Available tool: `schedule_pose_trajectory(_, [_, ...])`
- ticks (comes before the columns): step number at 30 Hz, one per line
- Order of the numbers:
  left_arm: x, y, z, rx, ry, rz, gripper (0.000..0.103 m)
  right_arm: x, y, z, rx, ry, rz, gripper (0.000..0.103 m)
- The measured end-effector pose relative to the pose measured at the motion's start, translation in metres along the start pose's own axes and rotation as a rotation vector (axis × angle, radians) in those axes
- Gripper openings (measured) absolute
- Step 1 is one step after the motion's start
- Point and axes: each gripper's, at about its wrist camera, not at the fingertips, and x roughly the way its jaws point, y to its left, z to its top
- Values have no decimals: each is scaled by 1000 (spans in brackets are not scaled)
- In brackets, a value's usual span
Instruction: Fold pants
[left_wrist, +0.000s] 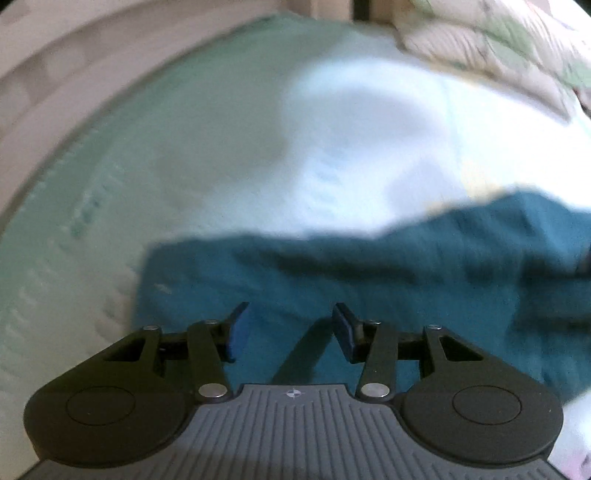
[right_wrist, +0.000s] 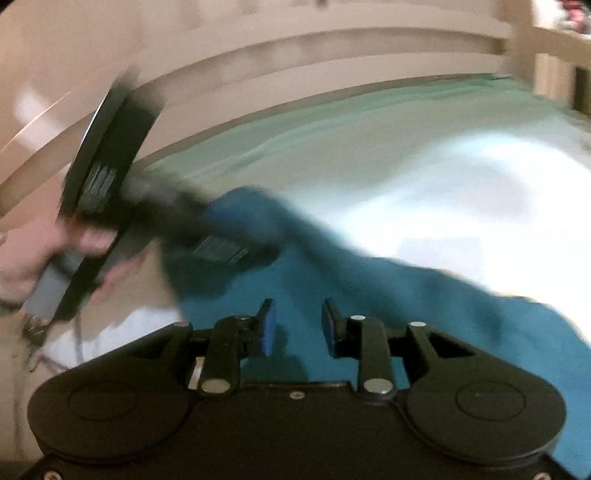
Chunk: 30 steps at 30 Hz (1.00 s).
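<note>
Teal pants (left_wrist: 369, 280) lie spread across a bed covered in a pale green sheet (left_wrist: 177, 155), with a strong bright patch of light washing out the sheet beyond them. Both views are blurred. In the left wrist view, the left tongs (left_wrist: 289, 330) hang just above the teal cloth with their blue pads (left_wrist: 236, 332) apart and nothing between them. In the right wrist view, the right tongs (right_wrist: 298, 326) also stand apart over the pants (right_wrist: 369, 295), gripping nothing. That same view shows the left tongs (right_wrist: 221, 218) at the far left edge of the garment, carried by a person's hand (right_wrist: 33, 254); the blur hides whether they touch the cloth. A quilted blanket (left_wrist: 491, 40) sits at the bed's far corner, against a beige wooden bed frame (right_wrist: 332, 44).
</note>
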Motion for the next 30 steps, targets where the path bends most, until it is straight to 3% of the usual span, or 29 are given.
schedule_pose_trajectory(3, [11,-6,-20,14,41,6,46,-19,-38,-2,79,-54,-124,39])
schedule_pose_trajectory(6, [3,-10,-34,35,-23,28,48,-20,-77,3,196,-53,-224,40])
schedule_pose_trajectory(9, [2,-9,-41,-11,-51,33,48,-7,-118,10,323,8,-253,41])
schedule_pose_trajectory(13, [3,-9,-43,-25,-58,35,49,6,-140,14,316,24,-314,41])
schedule_pose_trajectory(18, [5,-9,-42,-24,-50,23,49,25,-156,10,378,131,-184,41])
schedule_pose_trajectory(20, [7,-8,-41,-31,-49,15,49,30,-156,10,386,150,-157,31])
schedule_pose_trajectory(21, [6,-8,-42,-34,-48,15,49,27,-152,6,375,135,-130,10])
schedule_pose_trajectory(23, [5,-10,-41,-31,-44,20,49,19,-144,1,356,107,-85,9])
schedule_pose_trajectory(27, [2,-10,-31,-58,-15,19,46,0,-115,-8,238,70,-80,7])
schedule_pose_trajectory(30, [-8,-8,-16,-102,-59,-11,46,-8,-97,-15,148,51,-101,7])
